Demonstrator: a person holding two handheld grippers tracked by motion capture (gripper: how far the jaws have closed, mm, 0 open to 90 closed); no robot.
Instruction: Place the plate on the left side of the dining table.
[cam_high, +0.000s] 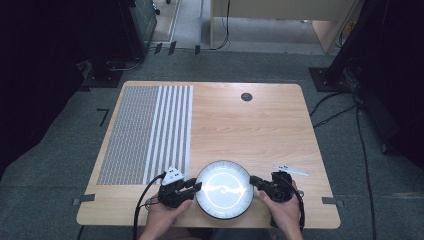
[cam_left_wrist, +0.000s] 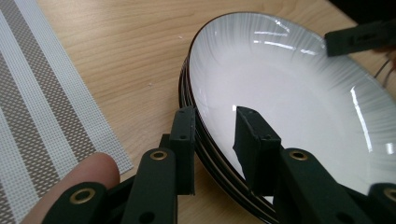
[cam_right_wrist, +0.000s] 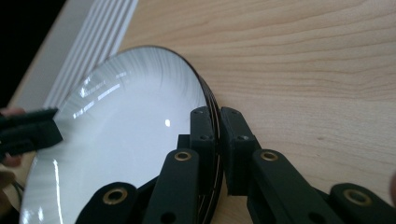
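Note:
A stack of white plates (cam_high: 223, 190) with dark rims lies near the table's front edge, between my two grippers. My left gripper (cam_high: 196, 186) stands open at the stack's left side. In the left gripper view its jaws straddle the rim (cam_left_wrist: 194, 100), one outside and one over the white plate (cam_left_wrist: 289, 93), with a gap on both sides (cam_left_wrist: 217, 140). My right gripper (cam_high: 254, 181) is at the right side of the stack. In the right gripper view its jaws (cam_right_wrist: 217, 133) are shut on the rim of the plates (cam_right_wrist: 130, 126).
A striped woven placemat (cam_high: 145, 132) covers the left part of the wooden table (cam_high: 260, 130). A dark round grommet (cam_high: 246, 97) sits near the far edge. Cables trail on the floor to the right of the table.

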